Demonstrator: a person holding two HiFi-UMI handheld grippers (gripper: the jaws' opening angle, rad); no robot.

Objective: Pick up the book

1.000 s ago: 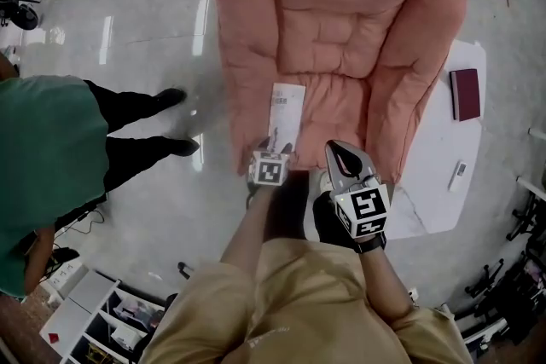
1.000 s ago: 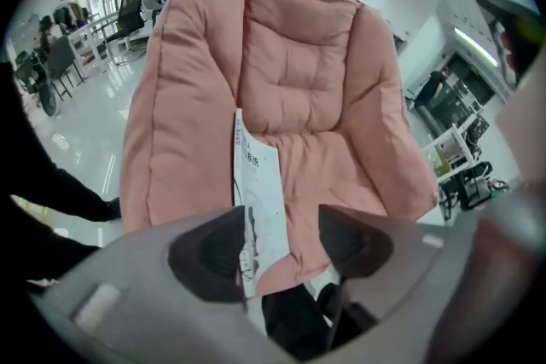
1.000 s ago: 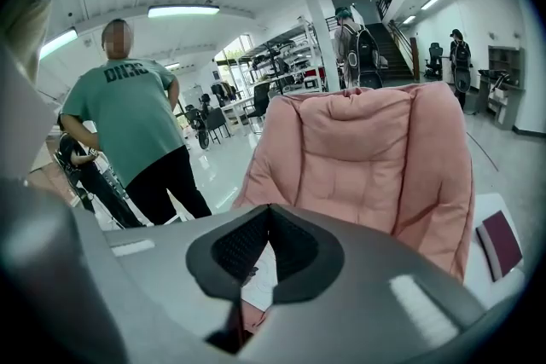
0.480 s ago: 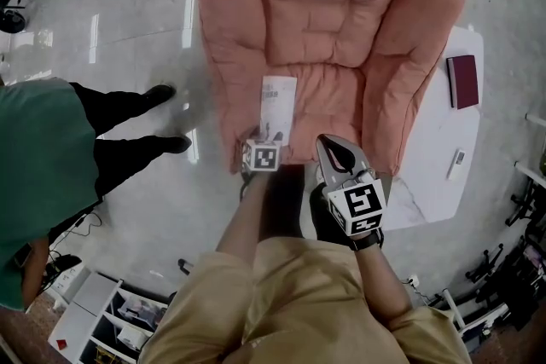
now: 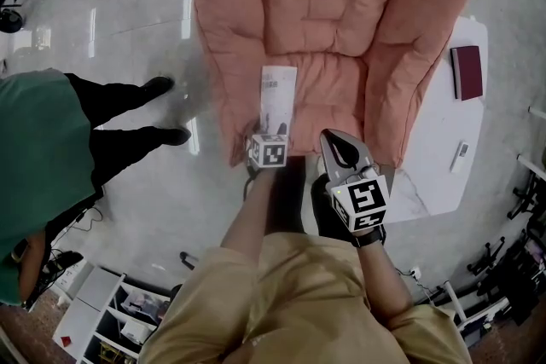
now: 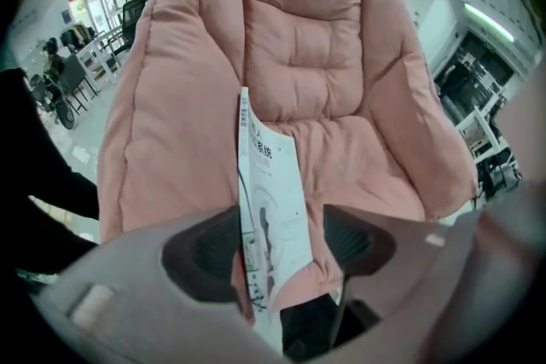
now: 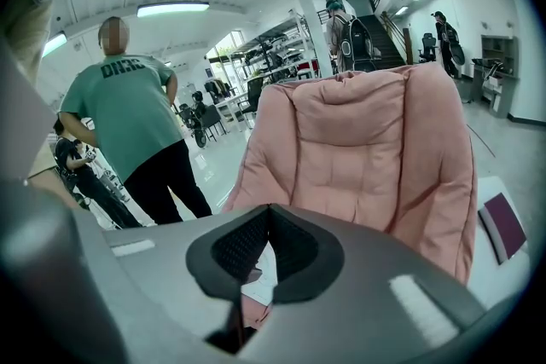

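A thin white book [image 5: 277,94] lies on the seat of the pink armchair [image 5: 324,13], its near end at the seat's front edge. My left gripper [image 5: 275,132] points steeply down over that near end. In the left gripper view the book [image 6: 269,209] stands edge-on between the jaws of the left gripper [image 6: 277,245], close to the left pad and clear of the right one; the jaws are opening. My right gripper [image 5: 335,141] hovers just right of it, in front of the seat. Its pads meet in the right gripper view, so the right gripper [image 7: 269,213] is shut and empty.
A low white table [image 5: 431,175] stands right of the armchair with a dark red book [image 5: 467,71] and a small white remote [image 5: 460,156] on it. A person in a green shirt [image 5: 38,158] stands at the left. Shelves [image 5: 111,315] sit at the bottom left.
Both grippers have sunk a little toward the front of the seat. The white book still lies in the same place on the cushion.
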